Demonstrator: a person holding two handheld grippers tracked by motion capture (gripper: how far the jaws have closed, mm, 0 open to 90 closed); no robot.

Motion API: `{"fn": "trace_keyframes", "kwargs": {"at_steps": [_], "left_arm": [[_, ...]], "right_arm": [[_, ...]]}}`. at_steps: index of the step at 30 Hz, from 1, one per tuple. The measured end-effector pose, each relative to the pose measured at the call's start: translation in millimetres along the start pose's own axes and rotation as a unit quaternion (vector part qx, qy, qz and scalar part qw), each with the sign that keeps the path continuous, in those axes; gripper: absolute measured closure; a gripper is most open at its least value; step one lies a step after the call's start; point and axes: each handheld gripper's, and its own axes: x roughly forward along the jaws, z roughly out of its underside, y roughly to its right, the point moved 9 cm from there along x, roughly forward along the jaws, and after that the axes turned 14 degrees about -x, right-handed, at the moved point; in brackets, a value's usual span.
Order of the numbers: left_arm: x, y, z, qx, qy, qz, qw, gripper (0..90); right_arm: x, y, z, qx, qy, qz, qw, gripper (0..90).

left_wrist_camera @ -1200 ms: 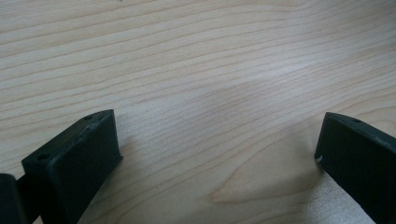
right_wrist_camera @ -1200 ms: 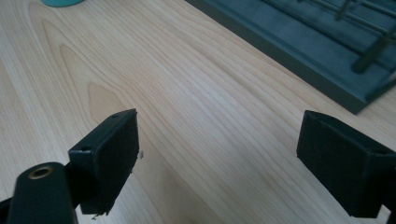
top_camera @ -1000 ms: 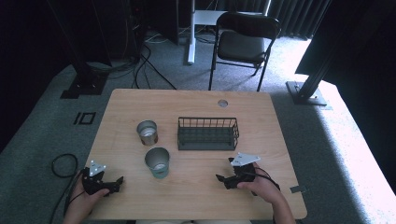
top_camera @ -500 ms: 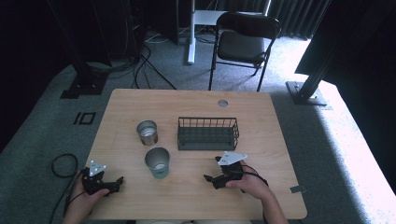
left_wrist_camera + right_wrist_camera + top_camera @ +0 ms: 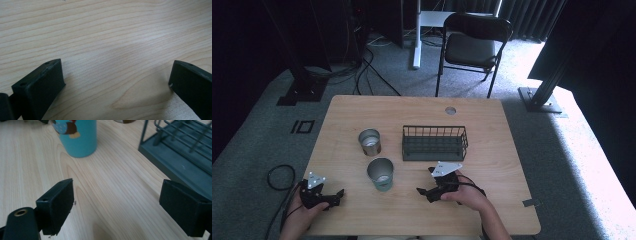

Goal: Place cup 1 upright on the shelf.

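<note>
1. High view: one wooden table [image 5: 492,120] carries two cups and one wire basket [image 5: 434,143], and two hand-held grippers sit over its near edge.
2. Of the two cups, the blue cup [image 5: 380,174] stands upright nearer the person, between the two grippers; the metal cup [image 5: 369,142] stands upright just behind it, near the basket's left end and apart from it.
3. Both cups show open mouths from above, and I cannot tell whether anything lies inside them.
4. The right gripper [image 5: 428,182] lies low over the table in front of the basket, its tips turned toward the blue cup, near it but not touching.
5. In the right gripper view, its two black jaws stand wide apart with bare wood between them; the blue cup [image 5: 77,136] with a printed picture stands ahead at the left, and the basket [image 5: 180,152] runs along the right.
6. The left gripper [image 5: 338,197] rests at the table's near left corner, well apart from both cups.
7. In the left gripper view its two jaws are spread wide over plain wood, holding nothing.
8. One folding chair [image 5: 474,47] stands on the carpet beyond the table.
</note>
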Motion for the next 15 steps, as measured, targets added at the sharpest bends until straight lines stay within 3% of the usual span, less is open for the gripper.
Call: {"fn": "trace_keyframes", "kwargs": {"at_steps": [15], "left_arm": [[0.0,0.0,0.0,0.000,0.000,0.000,1.0000,0.4]], "right_arm": [[25.0,-15.3,-27.2,-0.018,0.020,-0.029,0.9992,12.2]]}}
